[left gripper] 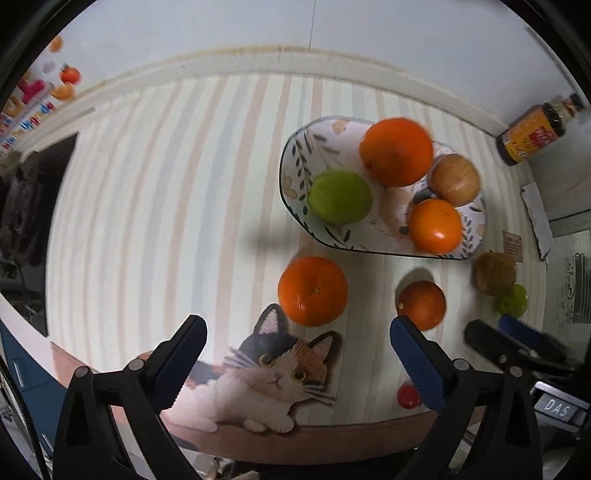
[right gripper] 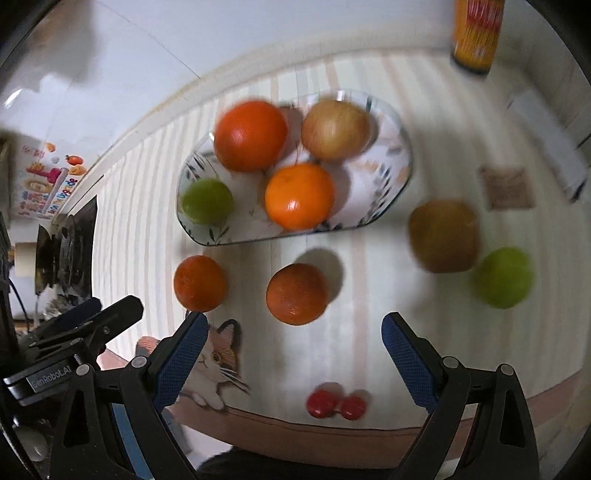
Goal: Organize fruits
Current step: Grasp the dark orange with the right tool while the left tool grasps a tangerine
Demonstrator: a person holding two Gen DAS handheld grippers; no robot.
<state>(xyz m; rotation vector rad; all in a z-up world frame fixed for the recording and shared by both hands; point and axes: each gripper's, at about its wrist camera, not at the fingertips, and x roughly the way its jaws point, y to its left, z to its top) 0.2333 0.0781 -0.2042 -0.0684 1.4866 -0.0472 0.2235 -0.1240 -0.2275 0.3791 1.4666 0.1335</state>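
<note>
A patterned plate [left gripper: 295,155] [right gripper: 391,173] holds two oranges [left gripper: 396,151] [left gripper: 436,226], a green fruit [left gripper: 340,196] and a tan apple [left gripper: 455,179]. On the striped mat, two oranges [left gripper: 313,290] [left gripper: 422,304], a brown fruit [left gripper: 494,273] and a green fruit [left gripper: 512,301] lie loose. In the right wrist view these loose fruits are the oranges [right gripper: 200,283] [right gripper: 297,293], the brown fruit [right gripper: 444,236] and the green fruit [right gripper: 502,277]. My left gripper [left gripper: 299,343] is open and empty, near the left orange. My right gripper [right gripper: 295,339] is open and empty, just before the middle orange.
A yellow-labelled bottle [left gripper: 532,136] [right gripper: 476,35] stands at the back right. Two small red fruits [right gripper: 336,405] lie near the mat's front edge by a cat picture [left gripper: 273,373]. A small brown card [right gripper: 508,187] lies right of the plate. The wall rises behind the table.
</note>
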